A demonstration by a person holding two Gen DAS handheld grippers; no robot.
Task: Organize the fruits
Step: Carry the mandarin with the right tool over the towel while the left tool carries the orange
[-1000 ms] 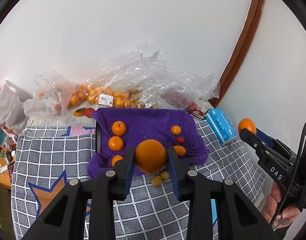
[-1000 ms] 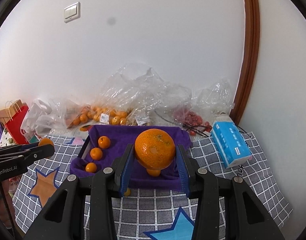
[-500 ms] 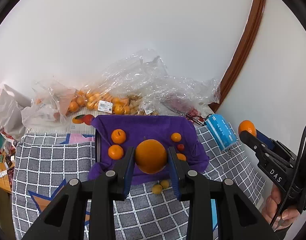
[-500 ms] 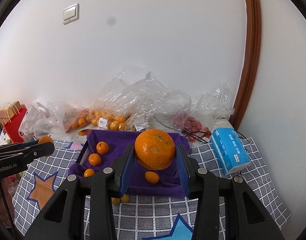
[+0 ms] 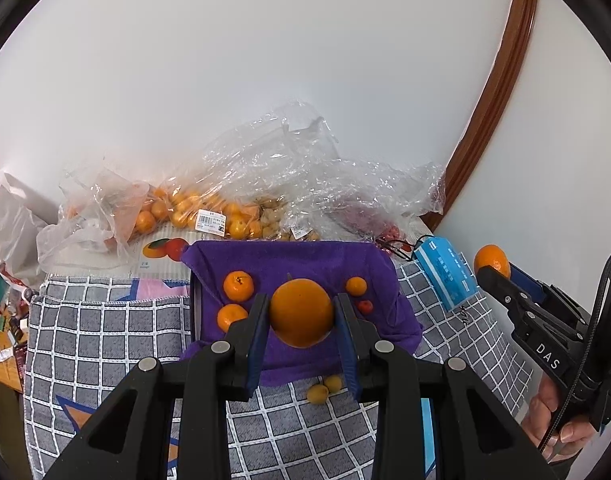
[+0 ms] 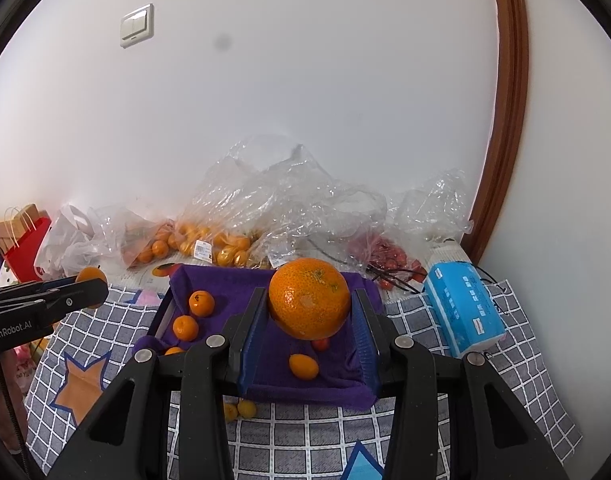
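Observation:
My left gripper is shut on a smooth orange, held in the air above the near edge of a purple cloth draped over a tray. My right gripper is shut on a larger, pitted orange above the same purple cloth. Small oranges lie on the cloth's left side, another small orange and a red fruit on its right. Each gripper shows at the edge of the other's view, the right gripper and the left gripper.
Clear plastic bags holding oranges and red fruit are heaped along the white wall behind the cloth. A blue tissue pack lies right of the tray. Two yellow fruits sit on the checked tablecloth. A wooden door frame rises at right.
My left gripper has drawn back a little from the purple cloth, still gripping its orange. The right gripper has hardly shifted and keeps its orange.

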